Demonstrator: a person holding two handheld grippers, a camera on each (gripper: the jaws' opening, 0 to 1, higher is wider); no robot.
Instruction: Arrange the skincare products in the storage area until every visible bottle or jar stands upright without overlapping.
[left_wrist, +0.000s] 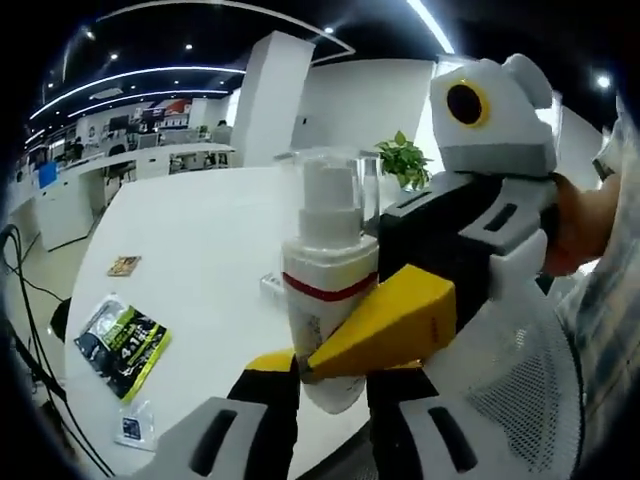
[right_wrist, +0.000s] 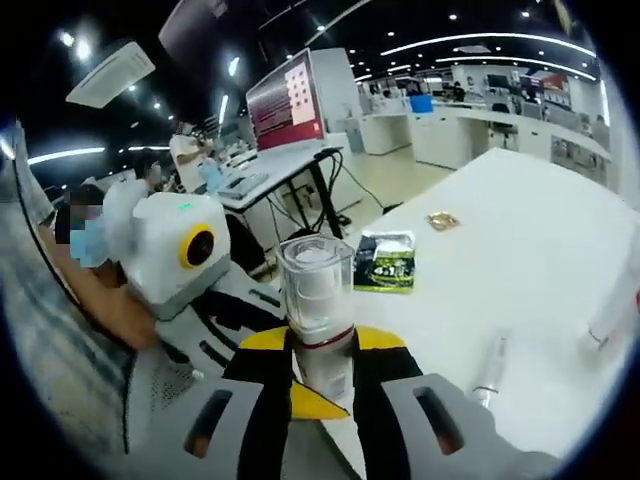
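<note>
White bottle: a pump bottle (left_wrist: 325, 290) with a clear cap and a red band is held upright in the air over the near edge of the desk (left_wrist: 210, 250), not resting on anything.
Left gripper: the left gripper (left_wrist: 330, 385) has its yellow-tipped jaws closed against the bottle's lower body, low in the left gripper view.
Right gripper: the right gripper (right_wrist: 322, 375) also clamps the bottle (right_wrist: 318, 320), its jaws narrowed around the part below the red band; the bottle's cap rises between them in the right gripper view.
Both together: each gripper shows in the other's view, crossing in from the side, so the bottle looks to be shared between the two, perhaps mid-handover or being turned upright.
Desk, far side: a slim tube (right_wrist: 490, 372) lies flat on the desk (right_wrist: 540, 250) near its right edge, and part of another white bottle (right_wrist: 615, 305) stands at the very edge of the right gripper view; too little of it is visible to say more.
Other things: a green packet (left_wrist: 122, 345) and a small brown packet (left_wrist: 124, 265) lie toward the left edge of the desk.
Done so far: I judge little is settled; no storage area can be made out.
Left to do: set the held bottle down upright, clear of others, and stand up the lying tube.
</note>
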